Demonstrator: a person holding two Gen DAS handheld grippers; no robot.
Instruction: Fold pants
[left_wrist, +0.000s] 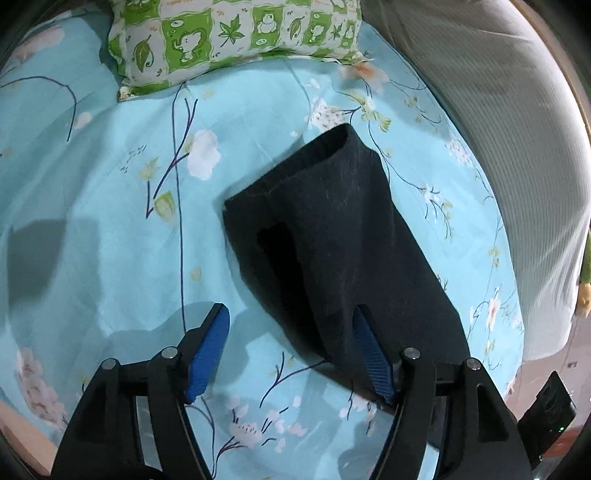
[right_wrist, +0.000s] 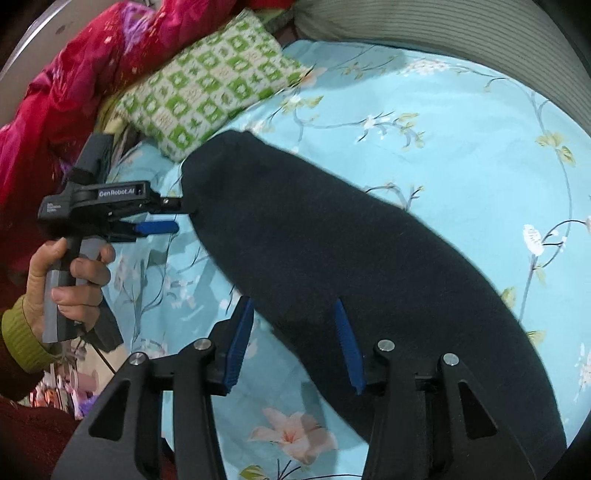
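The dark navy fabric pants are lying folded on the light-blue floral bedsheet. The left gripper and right gripper are both spreading their 2 blue-padded fingers wide, straddling the pants' edge without pinching it.

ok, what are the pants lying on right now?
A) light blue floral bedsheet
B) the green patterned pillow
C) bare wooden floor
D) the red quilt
A: the dark pants lie flat on the light blue floral bedsheet; the green patterned pillow and red quilt sit beyond the pants' far end.
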